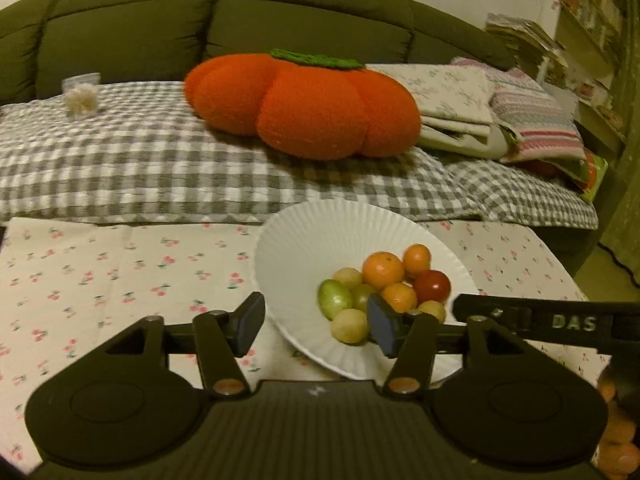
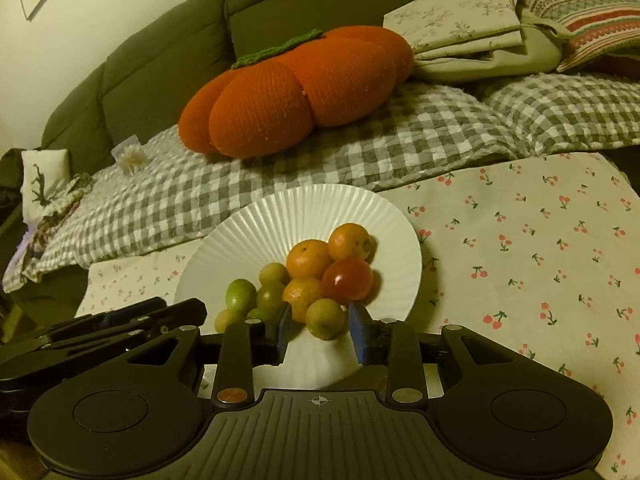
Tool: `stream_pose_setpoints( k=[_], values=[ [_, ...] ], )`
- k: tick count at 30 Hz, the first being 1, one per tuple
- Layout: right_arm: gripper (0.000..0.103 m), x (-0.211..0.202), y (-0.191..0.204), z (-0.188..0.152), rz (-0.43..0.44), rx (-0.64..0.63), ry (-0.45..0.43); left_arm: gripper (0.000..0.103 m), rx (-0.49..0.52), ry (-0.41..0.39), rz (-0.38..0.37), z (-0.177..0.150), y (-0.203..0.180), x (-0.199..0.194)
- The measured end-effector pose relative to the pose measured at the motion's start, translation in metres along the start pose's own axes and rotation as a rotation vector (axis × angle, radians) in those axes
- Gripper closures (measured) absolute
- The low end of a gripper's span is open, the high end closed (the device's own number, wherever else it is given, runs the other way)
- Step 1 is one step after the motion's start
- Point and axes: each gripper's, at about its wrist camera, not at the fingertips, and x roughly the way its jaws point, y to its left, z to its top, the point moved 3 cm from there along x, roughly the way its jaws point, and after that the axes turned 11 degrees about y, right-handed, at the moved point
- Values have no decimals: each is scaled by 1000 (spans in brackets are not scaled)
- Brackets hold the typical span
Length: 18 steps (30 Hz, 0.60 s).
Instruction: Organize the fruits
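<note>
A white fluted paper plate lies on the cherry-print cloth and holds a heap of small fruits: oranges, a red tomato and green and yellowish fruits. My left gripper is open over the plate's near left rim, its right finger beside the fruits. My right gripper is open, its jaws on either side of a yellow-green fruit without touching it. Each gripper shows at the edge of the other's view.
The table wears a cherry-print cloth. Behind it a green sofa carries a checked blanket, an orange pumpkin cushion and folded linens. More oranges sit at the left view's lower right edge.
</note>
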Motion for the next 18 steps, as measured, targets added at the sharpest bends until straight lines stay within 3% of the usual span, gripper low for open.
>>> stream_pose_setpoints(
  k=[7,10,18],
  values=[
    [56,-27,11,-5,15,-8,-27,36,-74,-7,52,-8,17,-28],
    [56,-32,16,-11,-6,-30,-24,34,-105,2,62,-14,18,-36],
    [44,-53,30,-42,-41,-72,-13,24,-89,18,147,-44,9,-67]
  ],
)
